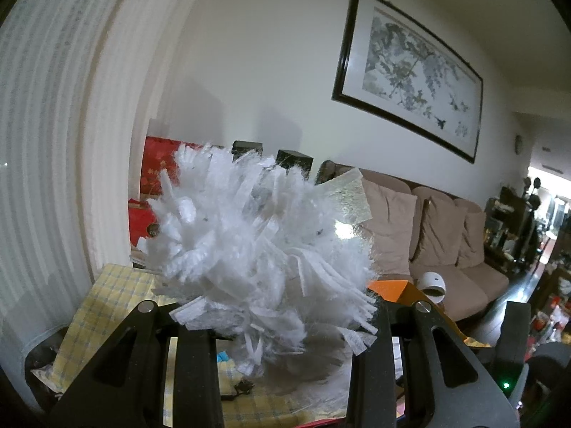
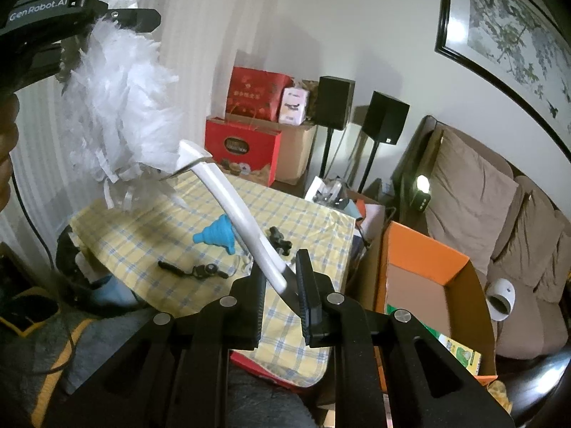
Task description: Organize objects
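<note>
White fluffy duster (image 2: 117,107), its head made of many thin shredded strips, is held up in the air above a table covered with a yellow checked cloth (image 2: 314,228). Two black handheld grippers share it. The right gripper (image 2: 282,285) has its jaws pinched onto the lower end of the duster's smooth white plastic handle (image 2: 242,214), which rises from between the ribbed pads and leans up to the left toward the fluffy head. The left gripper (image 2: 107,21) comes in from the upper left of the right wrist view, jaws closed around the top of the head so that the strips bulge out between and below them. In the left wrist view the fluffy head (image 1: 257,249) fills the middle of the frame, squeezed between the two black fingers (image 1: 371,342).

On the cloth below lie a blue collapsible funnel (image 2: 216,235), a small black clip-like piece (image 2: 280,239) and a black strap with a clasp (image 2: 196,269), all well apart from the duster. Just right of the table stands an open orange cardboard box (image 2: 424,260). Beyond it is a brown sofa (image 2: 499,221) with cushions, and a small white round device (image 2: 501,297) rests on its seat. Behind the table, red gift boxes (image 2: 246,142) are stacked beside two black speakers on stands (image 2: 387,117). A framed ink painting (image 1: 410,71) hangs on the white wall
</note>
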Demonstrator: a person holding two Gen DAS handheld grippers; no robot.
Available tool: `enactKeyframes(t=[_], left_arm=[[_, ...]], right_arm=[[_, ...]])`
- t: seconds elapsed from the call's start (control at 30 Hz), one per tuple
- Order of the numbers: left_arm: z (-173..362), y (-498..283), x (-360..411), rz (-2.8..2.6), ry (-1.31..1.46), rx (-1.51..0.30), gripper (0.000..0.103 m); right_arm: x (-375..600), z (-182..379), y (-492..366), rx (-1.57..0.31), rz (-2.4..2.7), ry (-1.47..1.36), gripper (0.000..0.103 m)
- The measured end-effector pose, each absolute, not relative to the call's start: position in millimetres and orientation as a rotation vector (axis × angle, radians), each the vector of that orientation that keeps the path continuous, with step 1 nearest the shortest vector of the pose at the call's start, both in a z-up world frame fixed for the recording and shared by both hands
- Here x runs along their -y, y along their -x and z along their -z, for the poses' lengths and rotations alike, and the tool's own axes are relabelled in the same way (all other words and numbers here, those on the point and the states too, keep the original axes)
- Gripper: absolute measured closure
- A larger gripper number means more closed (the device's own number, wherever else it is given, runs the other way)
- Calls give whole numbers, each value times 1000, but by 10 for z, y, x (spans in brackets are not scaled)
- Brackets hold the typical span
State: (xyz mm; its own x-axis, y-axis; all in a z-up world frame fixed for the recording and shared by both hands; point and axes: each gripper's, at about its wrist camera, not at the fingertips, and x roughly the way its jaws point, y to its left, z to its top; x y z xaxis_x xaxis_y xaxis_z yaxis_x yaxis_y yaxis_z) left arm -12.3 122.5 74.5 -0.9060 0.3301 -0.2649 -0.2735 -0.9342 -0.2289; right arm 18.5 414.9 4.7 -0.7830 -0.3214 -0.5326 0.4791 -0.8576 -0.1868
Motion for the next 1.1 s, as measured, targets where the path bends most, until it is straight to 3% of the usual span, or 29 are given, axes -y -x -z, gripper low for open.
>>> enactKeyframes(t=[1.1], left_arm=[[-919, 236, -1542, -2744, 425, 203, 72]], right_arm=[[-4461, -183, -150, -405, 2653, -662, 88]])
